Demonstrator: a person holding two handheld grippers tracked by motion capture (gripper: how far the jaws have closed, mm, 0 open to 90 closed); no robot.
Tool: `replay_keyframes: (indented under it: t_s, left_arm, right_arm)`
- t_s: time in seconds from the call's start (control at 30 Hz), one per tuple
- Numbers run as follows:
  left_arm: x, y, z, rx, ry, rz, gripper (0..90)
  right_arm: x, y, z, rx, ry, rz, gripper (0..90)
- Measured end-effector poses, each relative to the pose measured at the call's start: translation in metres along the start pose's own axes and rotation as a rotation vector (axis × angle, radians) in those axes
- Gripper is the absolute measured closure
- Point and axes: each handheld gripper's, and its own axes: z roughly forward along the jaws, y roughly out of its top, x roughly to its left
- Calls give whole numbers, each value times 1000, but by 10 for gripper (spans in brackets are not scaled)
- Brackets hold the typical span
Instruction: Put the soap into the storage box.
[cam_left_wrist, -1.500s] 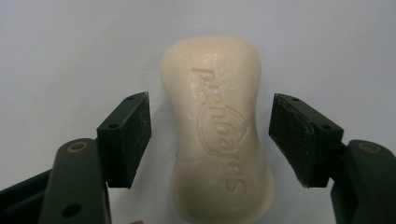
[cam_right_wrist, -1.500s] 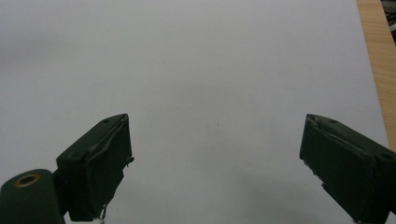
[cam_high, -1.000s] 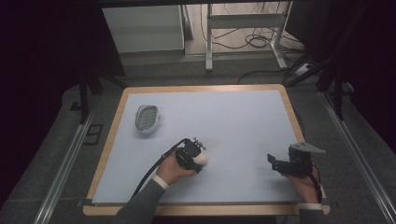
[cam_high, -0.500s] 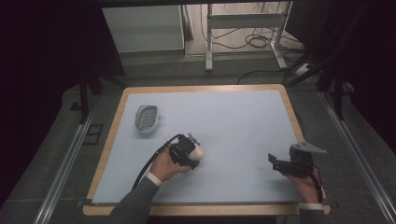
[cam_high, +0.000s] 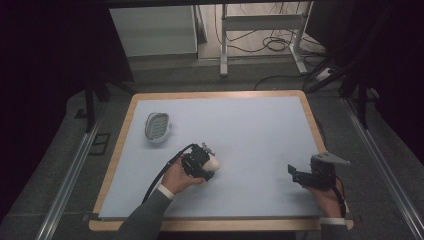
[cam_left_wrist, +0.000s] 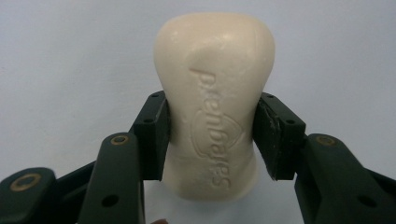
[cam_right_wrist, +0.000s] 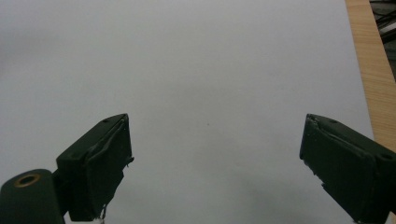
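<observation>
A cream bar of soap (cam_left_wrist: 215, 98) with embossed lettering sits between the black jaws of my left gripper (cam_left_wrist: 212, 135), and both pads press its narrow waist. In the high view the soap (cam_high: 214, 163) shows as a pale lump at the tip of the left gripper (cam_high: 206, 165), near the middle of the light blue table mat (cam_high: 250, 130). My right gripper (cam_high: 295, 175) hovers at the front right of the mat. Its jaws stand wide apart in the right gripper view (cam_right_wrist: 215, 163) with nothing between them.
A white oval soap dish (cam_high: 157, 127) with a ribbed inside lies on the mat's left part. The wooden table rim (cam_high: 118, 150) frames the mat. Metal rails and a stand with cables lie on the floor beyond the table.
My left hand has shifted a little to the left and away from me with the soap in its jaws. The right gripper has stayed in place.
</observation>
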Motion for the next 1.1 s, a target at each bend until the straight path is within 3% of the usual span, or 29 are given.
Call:
replay_keyframes:
  t_s: [0.17, 0.37, 0.53, 0.8, 0.97, 1.1]
  left_arm:
    - [-7, 2, 11, 39, 10, 33, 498]
    - [-6, 4, 14, 51, 1, 33, 495]
    - [-5, 3, 15, 69, -22, 34, 438]
    - [-5, 4, 14, 97, -13, 58, 492]
    - [-2, 4, 7, 73, -2, 60, 495]
    - [3, 5, -8, 39, -32, 50, 496]
  right_arm:
    - [0, 0, 0, 0, -3, -1, 88]
    - [-1, 0, 0, 1, -4, -1, 87]
    - [-1, 0, 0, 1, -4, -2, 87]
    - [-1, -1, 0, 3, -5, 0, 88]
    - [-3, -1, -1, -1, -9, 5, 87]
    - [-4, -1, -1, -2, -12, 10, 87]
